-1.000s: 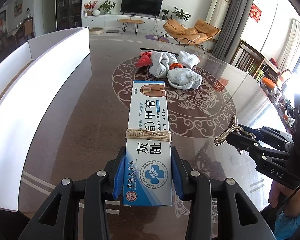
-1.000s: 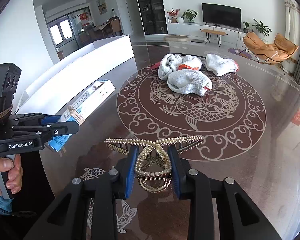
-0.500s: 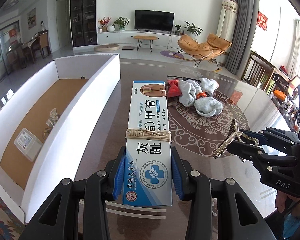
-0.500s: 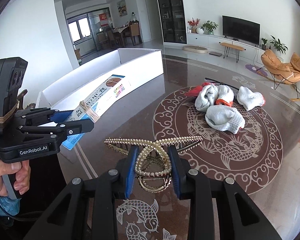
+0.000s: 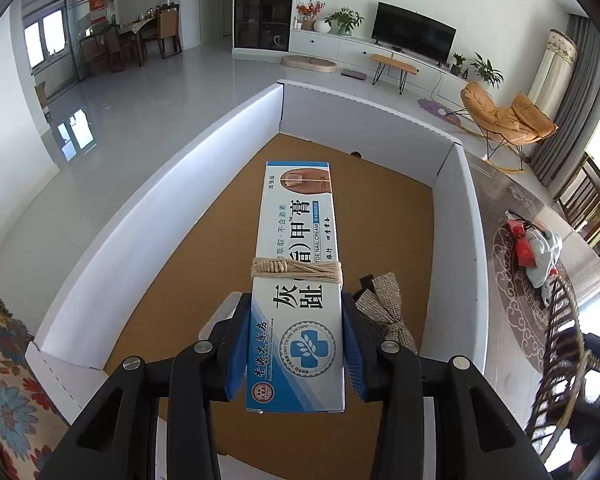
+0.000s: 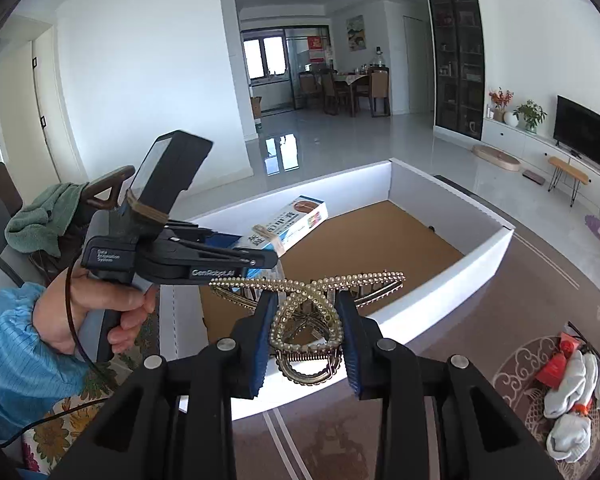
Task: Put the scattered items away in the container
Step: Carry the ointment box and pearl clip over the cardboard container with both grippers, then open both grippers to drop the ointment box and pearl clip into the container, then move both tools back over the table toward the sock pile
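Observation:
My left gripper (image 5: 296, 344) is shut on a blue-and-white nail cream box (image 5: 298, 272) tied with twine, and holds it above the inside of the white cardboard box (image 5: 172, 184) with a brown floor. The same gripper (image 6: 260, 258) and cream box (image 6: 296, 220) show in the right wrist view. My right gripper (image 6: 306, 340) is shut on a pearl hair claw clip (image 6: 306, 300), above the cardboard box's near wall (image 6: 440, 296). A burlap bow (image 5: 388, 308) lies inside the cardboard box.
A pile of white socks with red items (image 6: 576, 384) lies on the patterned brown table (image 6: 480, 344) to the right. It also shows in the left wrist view (image 5: 540, 252). A flowered cloth (image 5: 4, 380) lies left of the box.
Both grippers have swung left from over the table to the cardboard box. The cream box now hangs over the box's inside, and the hair clip is at its near wall.

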The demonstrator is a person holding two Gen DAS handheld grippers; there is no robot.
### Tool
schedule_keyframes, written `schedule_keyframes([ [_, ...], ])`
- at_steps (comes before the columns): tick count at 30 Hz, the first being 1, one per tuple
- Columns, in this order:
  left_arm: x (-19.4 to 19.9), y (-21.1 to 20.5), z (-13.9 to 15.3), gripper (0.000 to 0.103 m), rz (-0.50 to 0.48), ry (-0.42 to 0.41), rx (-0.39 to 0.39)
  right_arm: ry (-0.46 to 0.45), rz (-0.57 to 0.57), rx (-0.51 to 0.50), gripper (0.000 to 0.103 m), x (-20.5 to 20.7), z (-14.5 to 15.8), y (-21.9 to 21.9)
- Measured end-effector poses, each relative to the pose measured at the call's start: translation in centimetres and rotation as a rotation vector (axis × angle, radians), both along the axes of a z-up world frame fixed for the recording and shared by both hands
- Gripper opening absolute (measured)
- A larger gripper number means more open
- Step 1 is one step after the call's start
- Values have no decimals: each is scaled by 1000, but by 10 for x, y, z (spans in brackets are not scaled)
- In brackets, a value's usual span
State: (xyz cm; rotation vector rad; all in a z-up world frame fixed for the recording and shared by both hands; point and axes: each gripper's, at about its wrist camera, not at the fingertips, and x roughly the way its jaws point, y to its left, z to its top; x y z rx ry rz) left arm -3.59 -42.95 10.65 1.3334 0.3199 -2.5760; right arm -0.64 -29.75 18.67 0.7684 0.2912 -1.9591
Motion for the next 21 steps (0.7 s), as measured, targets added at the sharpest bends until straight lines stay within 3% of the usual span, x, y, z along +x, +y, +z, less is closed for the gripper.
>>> schedule_keyframes([
  [6, -37, -34, -36, 41, -15, -137, 43, -76, 122, 140, 31, -1, -53, -81],
  [9, -41, -35, -47, 44, 38, -190, -30, -119, 114, 228, 37, -8, -78, -100],
  [10, -40, -38, -47, 53, 53, -188, -27, -124, 100, 228, 53, -12, -84, -99],
  [11, -37, -41, -45, 65, 68, -177, -19, -132, 89, 210, 59, -15, -84, -95],
  [12, -34, -42, -42, 71, 79, -159, -19, -144, 81, 185, 62, -17, -82, -90],
  [16, -20, -23, -20, 74, 98, -104, -104, -125, 27, 96, 62, -16, -64, -54],
  [21, 1, 44, 22, 77, 51, 10, -193, -59, -94, 14, 62, -14, -51, 22],
])
